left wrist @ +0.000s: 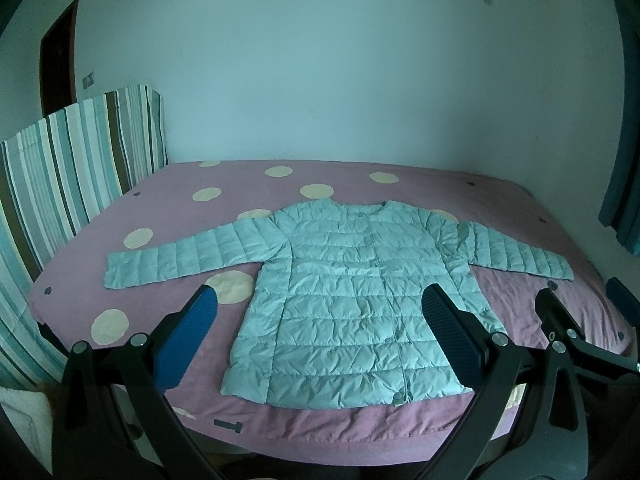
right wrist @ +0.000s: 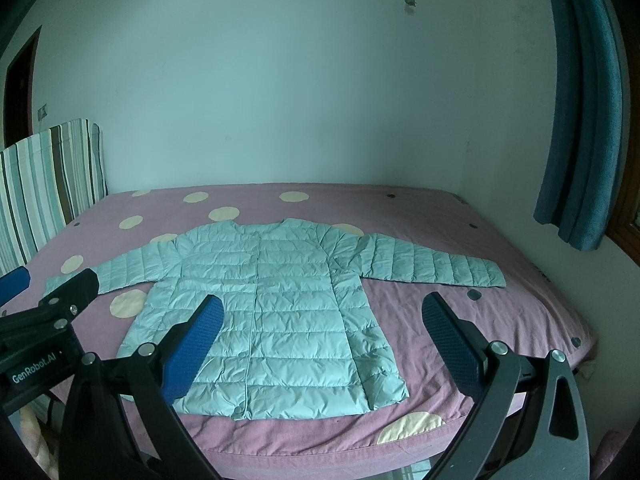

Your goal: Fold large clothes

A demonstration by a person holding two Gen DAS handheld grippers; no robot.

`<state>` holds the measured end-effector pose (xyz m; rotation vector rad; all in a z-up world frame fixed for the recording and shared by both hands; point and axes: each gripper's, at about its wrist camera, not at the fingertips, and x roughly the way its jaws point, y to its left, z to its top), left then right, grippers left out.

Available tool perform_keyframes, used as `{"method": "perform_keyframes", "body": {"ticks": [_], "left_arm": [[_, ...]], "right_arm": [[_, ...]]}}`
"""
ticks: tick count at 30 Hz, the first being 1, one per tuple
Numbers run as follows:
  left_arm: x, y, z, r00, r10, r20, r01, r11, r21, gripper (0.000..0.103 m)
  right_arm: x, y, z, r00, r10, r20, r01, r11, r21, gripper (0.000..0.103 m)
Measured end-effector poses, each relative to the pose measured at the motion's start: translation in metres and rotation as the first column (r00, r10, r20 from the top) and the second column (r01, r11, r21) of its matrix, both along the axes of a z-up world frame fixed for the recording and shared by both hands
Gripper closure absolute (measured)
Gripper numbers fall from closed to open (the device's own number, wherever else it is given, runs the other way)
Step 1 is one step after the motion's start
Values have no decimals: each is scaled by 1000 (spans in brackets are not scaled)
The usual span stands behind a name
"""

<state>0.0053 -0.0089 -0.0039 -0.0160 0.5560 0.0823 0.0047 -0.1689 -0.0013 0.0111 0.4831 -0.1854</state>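
Observation:
A pale teal quilted jacket [left wrist: 344,292] lies flat and front up on the pink bed [left wrist: 168,200], both sleeves spread sideways; it also shows in the right wrist view [right wrist: 276,312]. Its hem is near the bed's front edge. My left gripper [left wrist: 320,304] is open and empty, held above the front edge before the jacket's lower half. My right gripper [right wrist: 322,312] is open and empty, held above the front edge toward the jacket's right side. Each gripper also shows at the edge of the other's view: the right one [left wrist: 580,300] and the left one [right wrist: 52,284].
The pink bedspread [right wrist: 460,208] has cream dots. A striped headboard [left wrist: 68,172] stands along the left side. A blue curtain [right wrist: 580,112] hangs at the right beside a window frame. A pale wall runs behind the bed.

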Motion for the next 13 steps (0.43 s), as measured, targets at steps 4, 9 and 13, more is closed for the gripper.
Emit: {"method": "perform_keyframes", "body": {"ticks": [4, 9, 13], "left_arm": [[-1, -3, 3, 1000, -6, 12, 6, 1000, 14, 2], [3, 0, 4, 1000, -15, -1, 15, 1000, -10, 2], [6, -2, 5, 1000, -17, -3, 17, 1000, -16, 2]], "right_arm": [[0, -2, -1, 1000, 1, 0, -1, 1000, 0, 4], [0, -3, 0, 1000, 4, -1, -4, 1000, 0, 4], [0, -4, 0, 1000, 6, -1, -6, 1000, -1, 4]]}}
